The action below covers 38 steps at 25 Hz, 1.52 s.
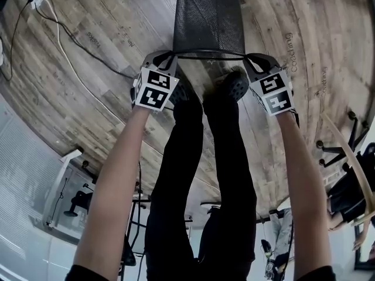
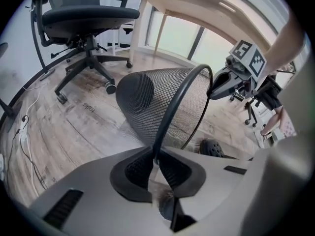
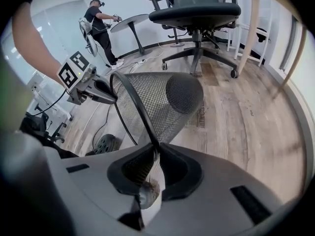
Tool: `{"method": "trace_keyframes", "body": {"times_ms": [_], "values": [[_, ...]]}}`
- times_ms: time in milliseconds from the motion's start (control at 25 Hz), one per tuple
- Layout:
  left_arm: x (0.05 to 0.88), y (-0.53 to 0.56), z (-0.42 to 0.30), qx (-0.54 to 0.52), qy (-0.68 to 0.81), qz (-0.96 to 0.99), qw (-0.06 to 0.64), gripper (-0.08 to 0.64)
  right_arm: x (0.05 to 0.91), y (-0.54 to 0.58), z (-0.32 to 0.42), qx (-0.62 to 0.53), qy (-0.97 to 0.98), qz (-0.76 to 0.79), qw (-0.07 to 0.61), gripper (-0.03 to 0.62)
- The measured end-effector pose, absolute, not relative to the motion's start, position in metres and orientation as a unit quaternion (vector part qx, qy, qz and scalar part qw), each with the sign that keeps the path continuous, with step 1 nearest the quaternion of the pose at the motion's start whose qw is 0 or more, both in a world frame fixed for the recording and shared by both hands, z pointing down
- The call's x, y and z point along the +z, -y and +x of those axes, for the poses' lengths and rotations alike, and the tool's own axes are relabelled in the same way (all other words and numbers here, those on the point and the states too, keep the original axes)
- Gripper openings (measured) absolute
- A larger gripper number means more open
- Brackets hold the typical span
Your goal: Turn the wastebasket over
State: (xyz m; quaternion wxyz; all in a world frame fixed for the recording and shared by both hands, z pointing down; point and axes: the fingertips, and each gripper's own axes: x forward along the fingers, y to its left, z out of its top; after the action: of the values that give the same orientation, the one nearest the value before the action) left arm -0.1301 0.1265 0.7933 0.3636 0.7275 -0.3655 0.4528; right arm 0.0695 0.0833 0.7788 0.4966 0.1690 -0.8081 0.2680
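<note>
The black mesh wastebasket (image 1: 209, 25) hangs tilted above the wood floor, its closed base pointing away from me and its open mouth towards my legs. My left gripper (image 1: 170, 58) is shut on the left side of the wire rim, and my right gripper (image 1: 253, 60) is shut on the right side. In the left gripper view the wastebasket's (image 2: 162, 102) rim runs down between the jaws of the left gripper (image 2: 156, 157), with the right gripper (image 2: 216, 87) across the mouth. In the right gripper view the wastebasket's (image 3: 167, 102) rim sits pinched in the right gripper (image 3: 156, 154), opposite the left gripper (image 3: 106, 95).
My shoes (image 1: 234, 84) stand just under the basket's mouth. A black office chair (image 2: 83, 18) and a pale desk (image 2: 197, 4) are beyond the basket. White and black cables (image 1: 64, 40) lie on the floor at the left. Another person (image 3: 101, 21) stands far off.
</note>
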Motion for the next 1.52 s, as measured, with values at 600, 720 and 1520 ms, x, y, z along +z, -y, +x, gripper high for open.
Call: {"method": "trace_keyframes", "body": {"times_ms": [600,720,1520], "values": [[0.837,-0.163,-0.116,0.503,0.306,0.734,0.339,0.057,0.829,-0.113,0.083,0.293,0.782,0.2,0.512,0.061],[0.843,-0.167,-0.11,0.504,0.301,0.734,0.34,0.06,0.839,-0.114,0.089,0.295,0.775,0.209,0.518,0.061],[0.851,-0.17,-0.098,0.51,0.284,0.724,0.369,0.078,0.841,-0.106,0.096,0.286,0.751,0.223,0.552,0.094]]}}
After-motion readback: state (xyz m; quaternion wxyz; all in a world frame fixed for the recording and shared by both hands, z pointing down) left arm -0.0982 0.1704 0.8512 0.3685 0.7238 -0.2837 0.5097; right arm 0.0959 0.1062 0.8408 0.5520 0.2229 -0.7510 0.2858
